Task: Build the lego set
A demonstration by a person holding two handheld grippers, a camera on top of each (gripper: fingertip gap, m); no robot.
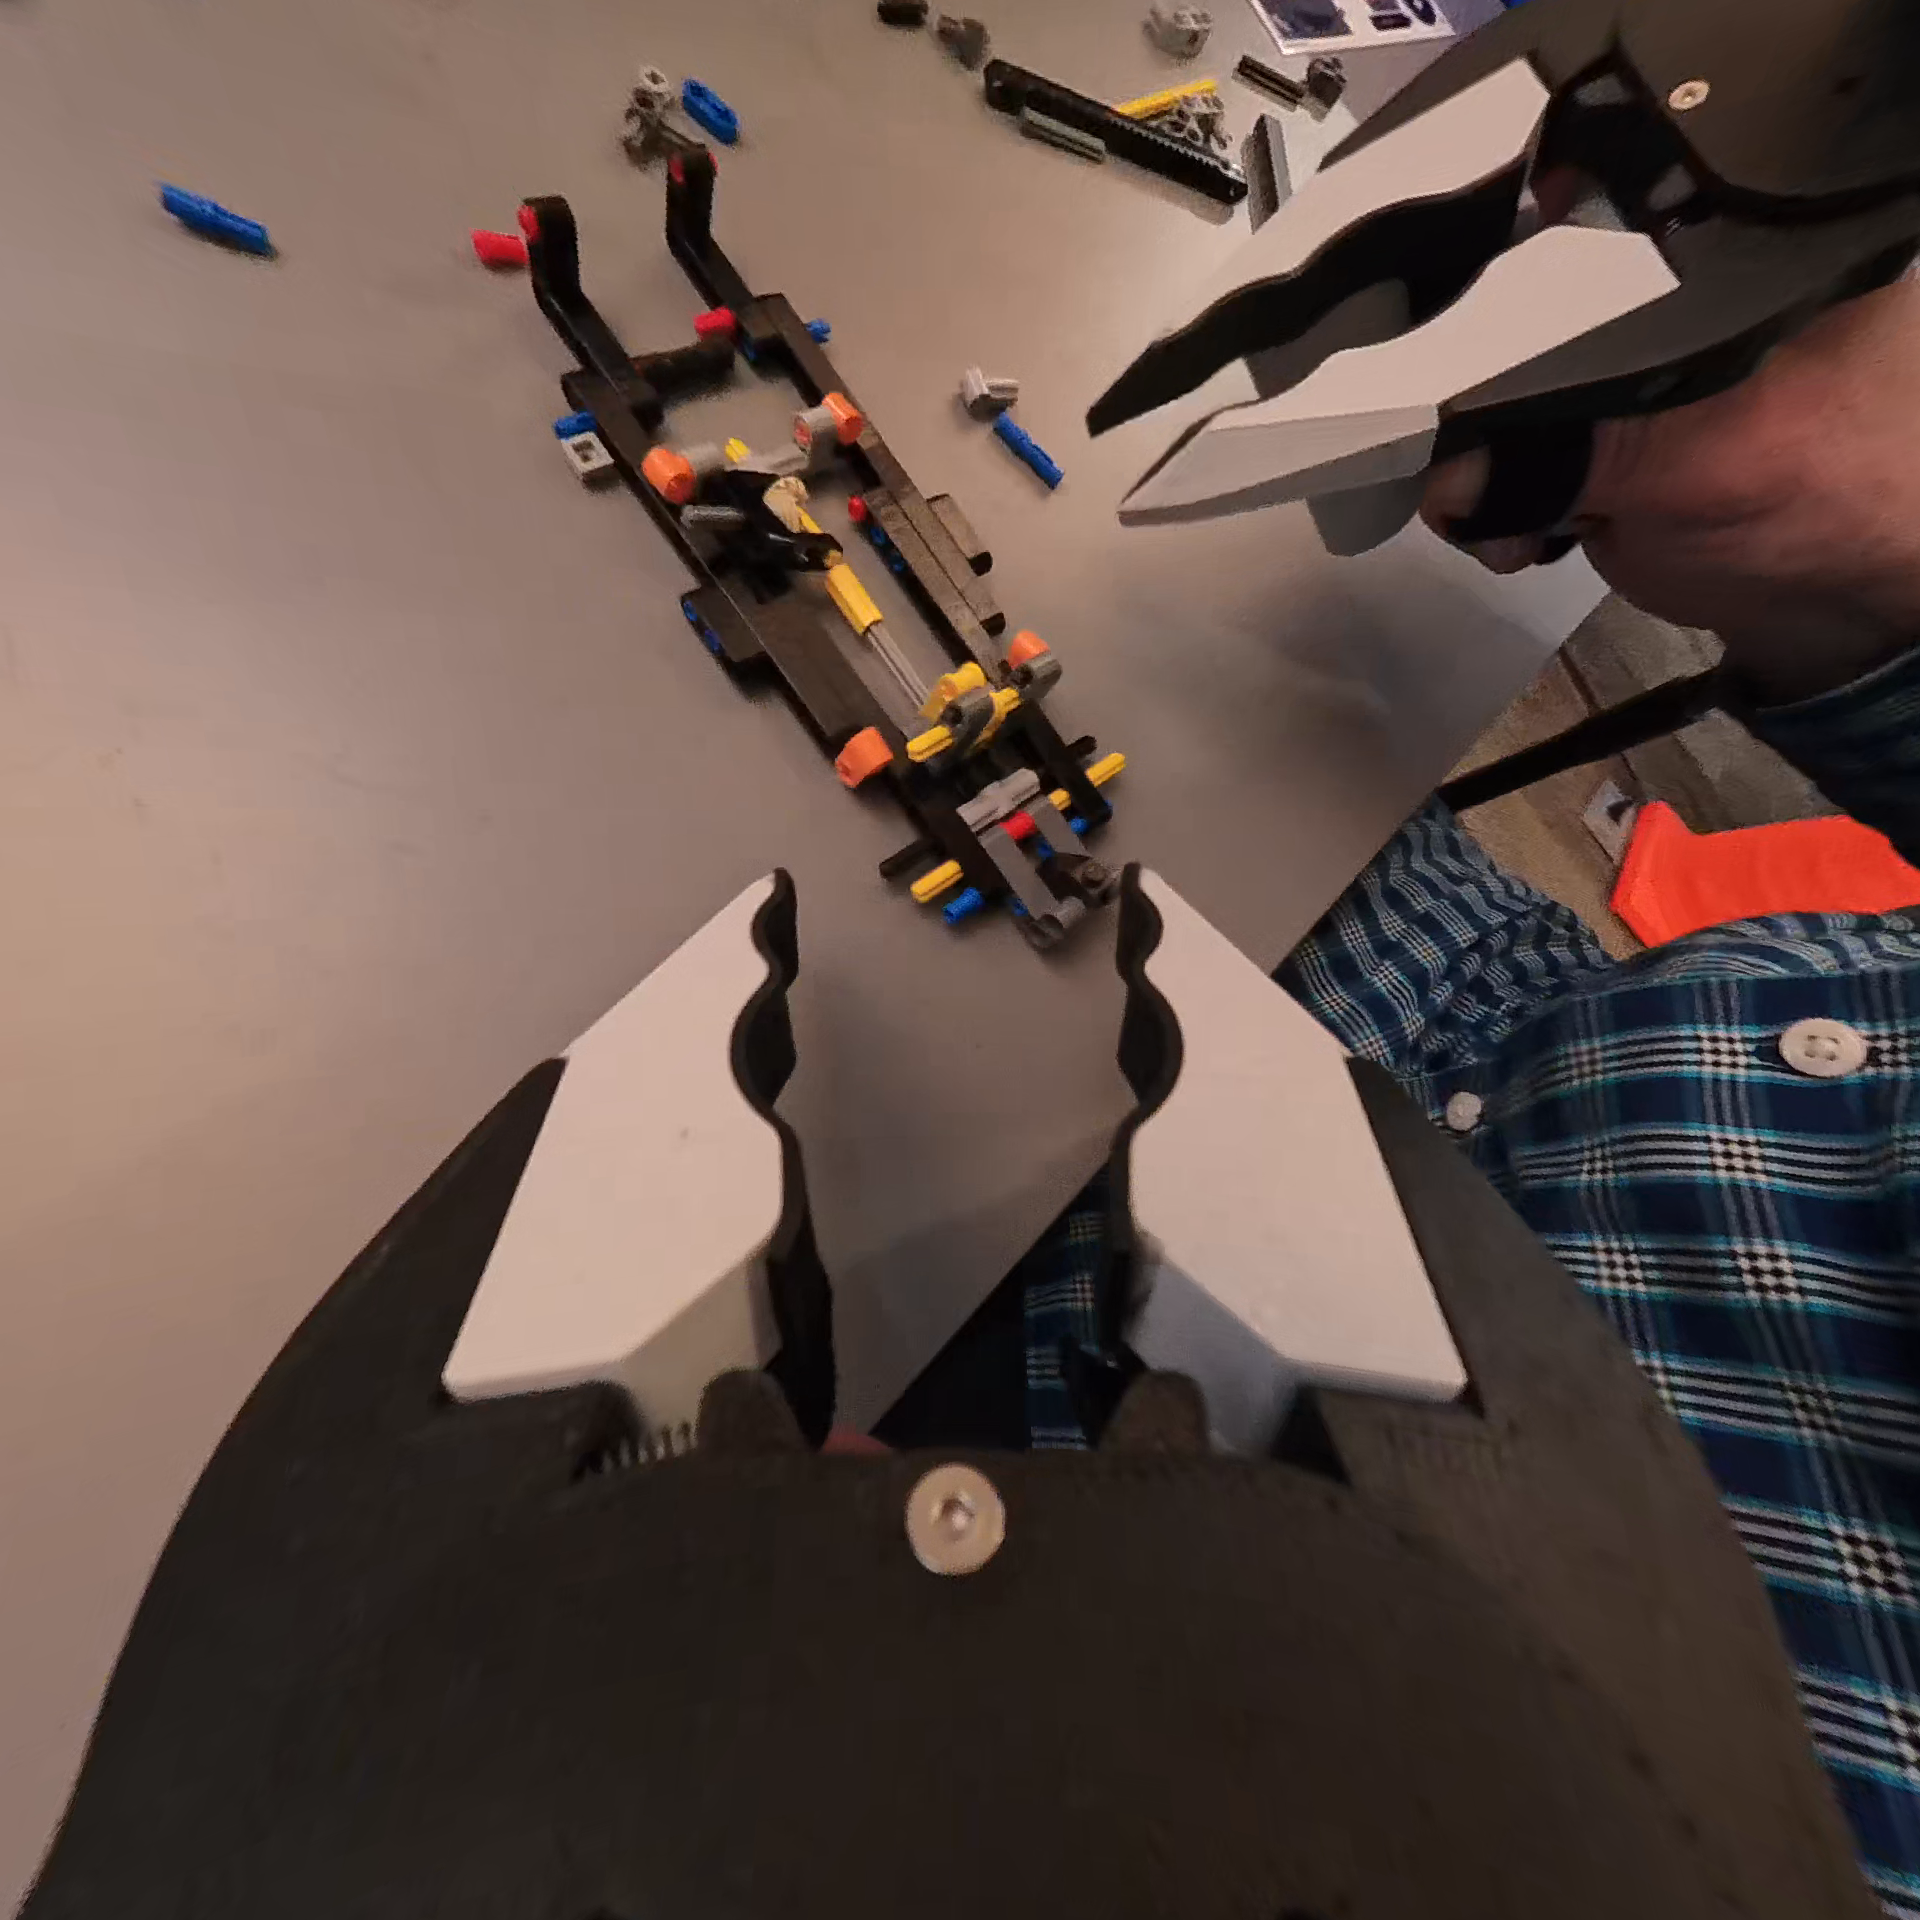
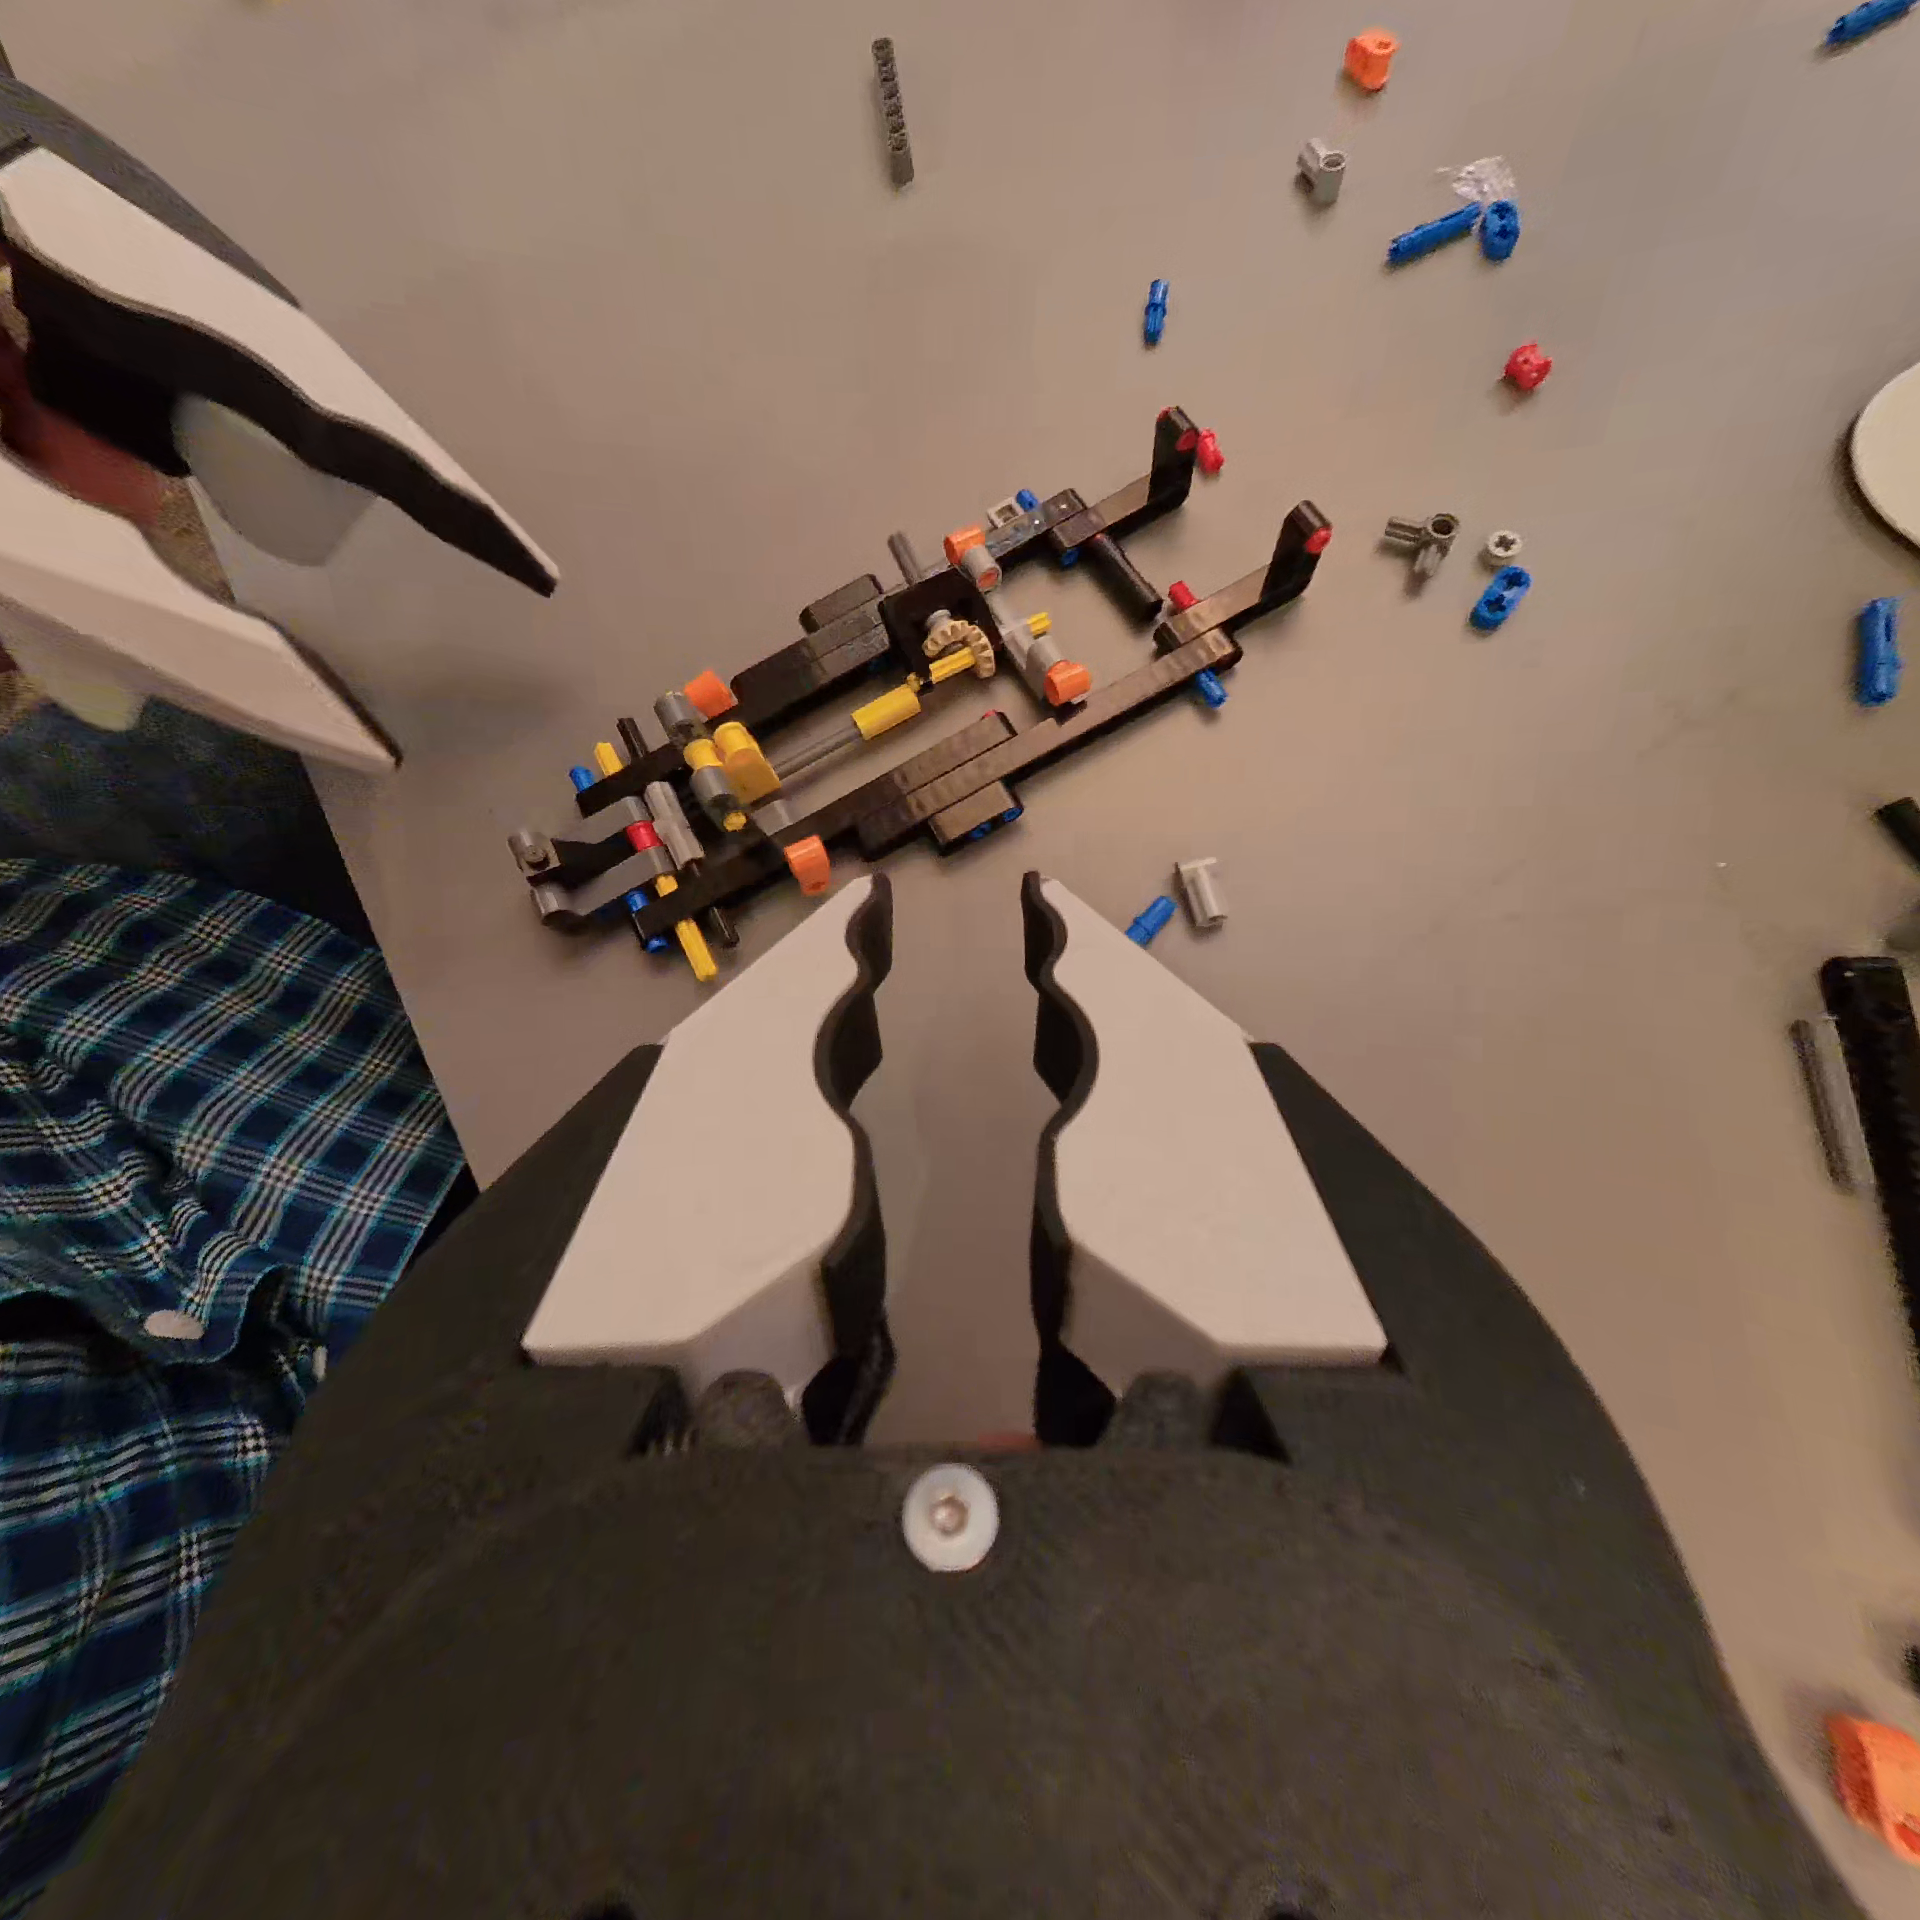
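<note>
The left gripper (image 1: 956, 883), white-fingered with wavy black rubber pads, hangs above the grey matte tabletop (image 1: 312, 727) with its jaws spread wide and nothing between them; just ahead of its right fingertip lies the near end of the long black lego chassis frame (image 1: 821, 561), a partly built beam assembly with orange bushes, yellow axle parts, grey connectors and blue and red pins, stretching away from the gripper and slightly to its left. The right gripper (image 2: 956, 883), of the same make, is parted only narrowly and holds nothing; the same chassis (image 2: 914, 707) lies flat on the table just beyond its tips, running crosswise from ahead-left to ahead-right, its two upturned black arms at the far right end. Close beside the right gripper's right fingertip rest a small blue plastic pin (image 2: 1148, 920) and a short light-grey connector sleeve (image 2: 1200, 891), near each other. Farther ahead and to the right, loose pieces are scattered: a grey studless beam (image 2: 894, 109), an orange bush (image 2: 1368, 57), a red bush (image 2: 1525, 366) and several blue pins. In the left wrist view the right gripper (image 1: 1107, 468) shows ahead to the right, above the table and clear of the chassis, held by a hand (image 1: 1714, 499); a blue plaid shirt (image 1: 1714, 1195) fills the right side beyond the table edge
</note>
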